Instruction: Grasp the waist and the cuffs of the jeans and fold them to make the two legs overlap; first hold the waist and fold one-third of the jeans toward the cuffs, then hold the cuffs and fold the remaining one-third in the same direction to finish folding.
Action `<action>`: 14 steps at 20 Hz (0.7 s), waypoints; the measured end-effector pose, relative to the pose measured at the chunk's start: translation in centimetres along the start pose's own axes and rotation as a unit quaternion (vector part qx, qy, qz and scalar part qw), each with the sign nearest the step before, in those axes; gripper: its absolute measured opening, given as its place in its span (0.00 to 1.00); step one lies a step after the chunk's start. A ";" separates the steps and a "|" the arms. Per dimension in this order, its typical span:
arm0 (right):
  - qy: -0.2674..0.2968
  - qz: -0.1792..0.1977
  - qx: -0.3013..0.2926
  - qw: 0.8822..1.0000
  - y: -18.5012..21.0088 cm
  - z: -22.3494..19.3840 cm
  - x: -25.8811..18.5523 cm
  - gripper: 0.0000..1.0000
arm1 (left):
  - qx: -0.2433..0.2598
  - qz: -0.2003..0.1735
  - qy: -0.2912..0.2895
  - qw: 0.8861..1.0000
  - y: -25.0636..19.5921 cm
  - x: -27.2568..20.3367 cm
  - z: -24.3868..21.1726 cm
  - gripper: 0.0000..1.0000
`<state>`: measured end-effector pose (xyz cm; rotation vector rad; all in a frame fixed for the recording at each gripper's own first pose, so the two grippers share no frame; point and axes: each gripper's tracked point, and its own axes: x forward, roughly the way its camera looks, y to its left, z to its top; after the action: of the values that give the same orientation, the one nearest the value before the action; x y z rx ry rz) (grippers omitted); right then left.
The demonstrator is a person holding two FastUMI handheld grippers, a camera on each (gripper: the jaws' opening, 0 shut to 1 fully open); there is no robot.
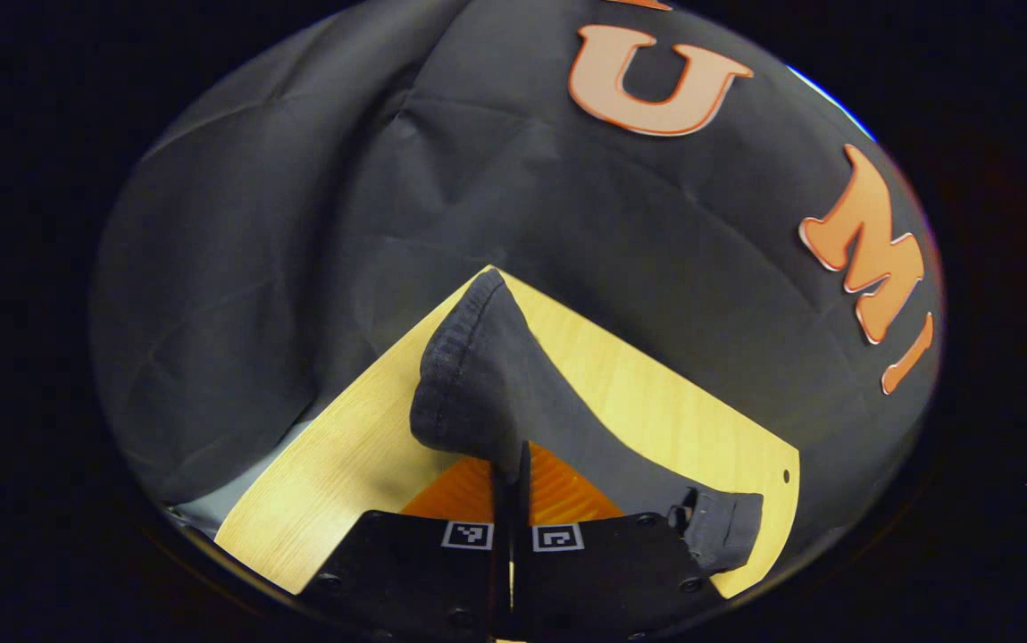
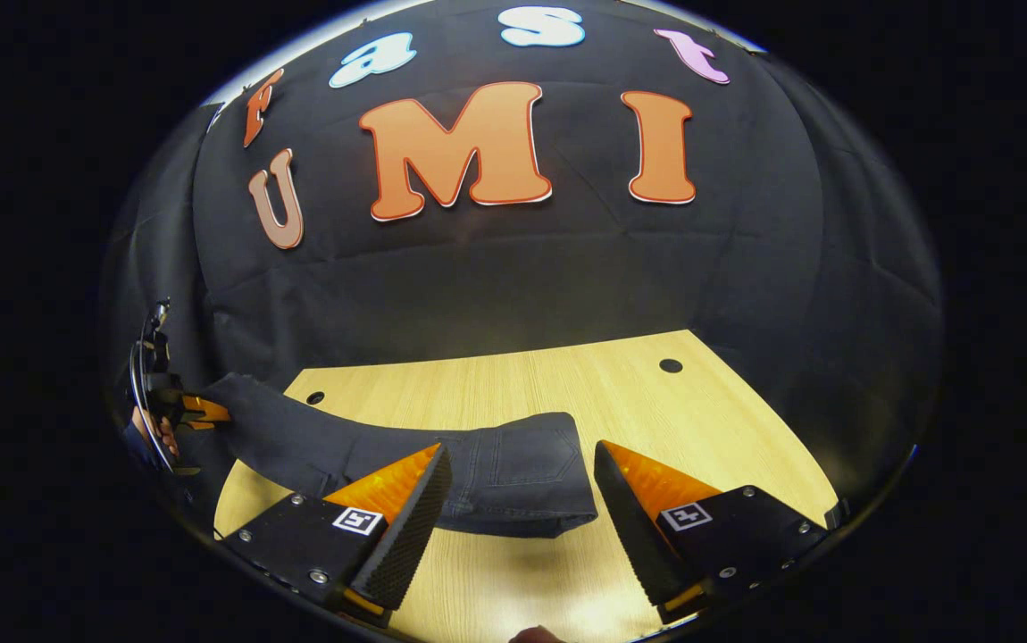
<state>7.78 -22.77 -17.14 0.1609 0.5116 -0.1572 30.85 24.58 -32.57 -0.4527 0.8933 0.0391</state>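
Wooden bench carried the jeans near its front edge. Left gripper fingers clenched a raised cuff; right gripper hovered, fingers spread, above the waist.

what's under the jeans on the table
Under the jeans only the wooden table shows. The left claw lifts the cuff end above it. Whatever the denim covers is hidden.

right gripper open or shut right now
Open: in the right gripper view, the right gripper has its fingers spread apart, with the jeans waist lying between them.
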 end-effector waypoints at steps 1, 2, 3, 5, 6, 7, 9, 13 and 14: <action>0.000 0.002 0.001 1.000 -0.3 0.0 0.1 0.97 | 0.008 -0.010 -0.005 1.000 -1.0 -1.3 0.5 0.02; 0.001 0.003 0.002 1.000 -0.6 0.0 0.2 0.97 | 0.015 -0.023 -0.010 1.000 -1.7 -1.9 1.1 0.01; 0.000 0.006 0.004 1.000 -0.9 0.1 0.5 0.97 | 0.022 -0.031 -0.015 0.999 -3.3 -2.9 0.9 0.01; -0.001 0.009 0.008 1.000 -1.6 0.2 0.7 0.97 | 0.046 -0.045 -0.023 0.998 -6.8 -4.3 0.6 0.02; -0.001 0.011 0.011 1.000 -1.9 0.3 0.8 0.97 | 0.058 -0.052 -0.026 0.997 -8.4 -4.8 0.3 0.02; -0.004 0.012 0.012 1.000 -2.4 0.4 0.8 0.97 | 0.067 -0.059 -0.029 0.996 -10.4 -5.3 -0.2 0.02; -0.007 0.012 0.014 1.000 -3.1 0.7 0.9 0.97 | 0.083 -0.075 -0.030 0.993 -13.7 -6.3 -0.7 0.01; -0.010 0.013 0.014 1.000 -4.7 0.9 1.3 0.97 | 0.112 -0.107 -0.022 0.988 -20.1 -7.6 -2.5 0.02; -0.010 0.015 0.015 1.000 -5.0 1.0 1.3 0.98 | 0.119 -0.113 -0.019 0.986 -21.6 -7.6 -3.1 0.02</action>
<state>8.41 -27.99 -17.54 0.1970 0.4867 -0.1370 28.45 4.97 -20.54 -0.3260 0.7931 -0.2629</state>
